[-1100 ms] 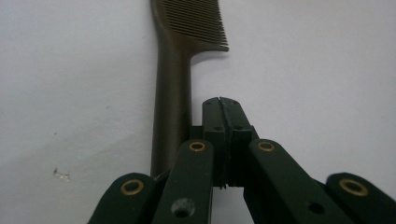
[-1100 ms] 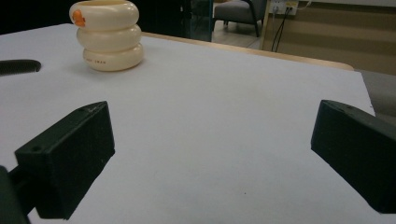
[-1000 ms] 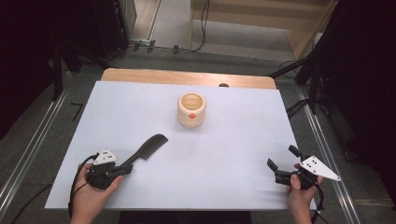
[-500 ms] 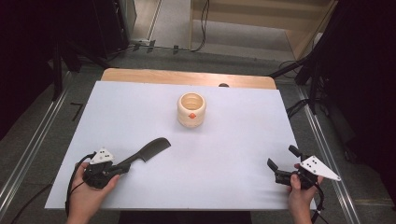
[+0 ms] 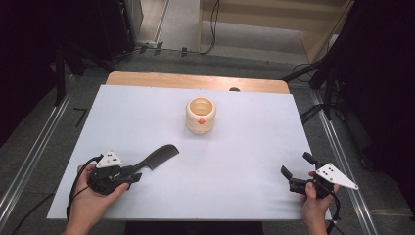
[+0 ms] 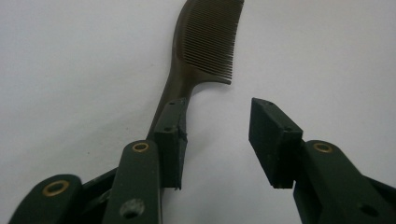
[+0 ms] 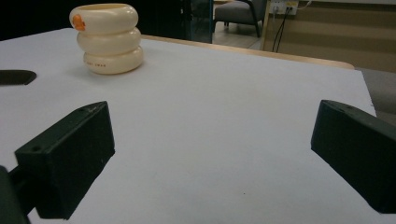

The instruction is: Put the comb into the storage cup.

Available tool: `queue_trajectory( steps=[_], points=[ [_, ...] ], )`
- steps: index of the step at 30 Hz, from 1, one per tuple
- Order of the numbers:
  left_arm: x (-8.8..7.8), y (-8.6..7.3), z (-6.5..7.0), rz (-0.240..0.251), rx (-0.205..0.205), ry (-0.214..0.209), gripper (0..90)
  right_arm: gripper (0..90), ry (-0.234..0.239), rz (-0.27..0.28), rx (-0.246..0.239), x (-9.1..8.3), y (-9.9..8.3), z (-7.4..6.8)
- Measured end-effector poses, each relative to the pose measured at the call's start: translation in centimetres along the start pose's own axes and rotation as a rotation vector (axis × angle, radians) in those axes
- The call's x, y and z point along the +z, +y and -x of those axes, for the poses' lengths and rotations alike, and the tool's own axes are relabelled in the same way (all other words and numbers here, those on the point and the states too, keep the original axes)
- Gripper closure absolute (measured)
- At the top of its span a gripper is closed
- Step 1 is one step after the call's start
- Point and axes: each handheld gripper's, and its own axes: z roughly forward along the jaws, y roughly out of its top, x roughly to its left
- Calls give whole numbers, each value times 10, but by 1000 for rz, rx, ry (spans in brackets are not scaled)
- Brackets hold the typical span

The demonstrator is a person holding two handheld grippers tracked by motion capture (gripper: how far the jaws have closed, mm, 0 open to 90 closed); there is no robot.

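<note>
White sheeting covers the table (image 5: 244,161). On it, front left, lies a dark, fine-toothed comb (image 5: 159,156), its handle touching one pad of the left gripper (image 6: 217,133), whose jaws have parted since a second ago. Right gripper (image 5: 299,171) stays wide open, empty. Cream ribbed cup (image 5: 200,114) stands mid-table.

Between my left tool (image 5: 134,172) and my right tool (image 5: 298,170) the white counter (image 5: 235,161) is lying bare. The dark comb (image 5: 155,157) is blocking my left tool's front, touching one jaw. The cream ringed cup (image 5: 200,114) is standing mid-counter, well apart from both.
</note>
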Motion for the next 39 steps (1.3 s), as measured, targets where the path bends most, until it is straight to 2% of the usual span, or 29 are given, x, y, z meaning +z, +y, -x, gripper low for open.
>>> queue_trajectory(
  steps=[2,4,9,11,16,19,21,28,31,39],
  points=[
    [3,3,-3,-16,2,-8,559,0,0,-5,1,0,0,0],
    [6,5,-6,-33,7,5,559,0,0,-4,-1,0,0,0],
    [7,12,-15,-35,15,13,557,0,-1,-5,-3,1,0,0],
    [8,15,-17,-34,6,11,557,0,1,-3,-3,1,0,-1],
    [12,19,-23,-54,10,39,545,0,3,-3,-2,0,0,-1],
    [17,21,-27,-85,32,63,534,0,5,-3,-2,0,0,-1],
    [17,23,-29,-96,44,59,532,0,5,-4,0,0,0,-1],
    [16,28,-29,-118,66,67,532,0,4,-5,-2,1,0,-1],
    [18,29,-30,-135,67,45,532,0,4,-11,-6,1,0,-1],
    [31,29,-24,-215,115,29,536,0,3,-12,-8,1,0,-2]
  ],
)
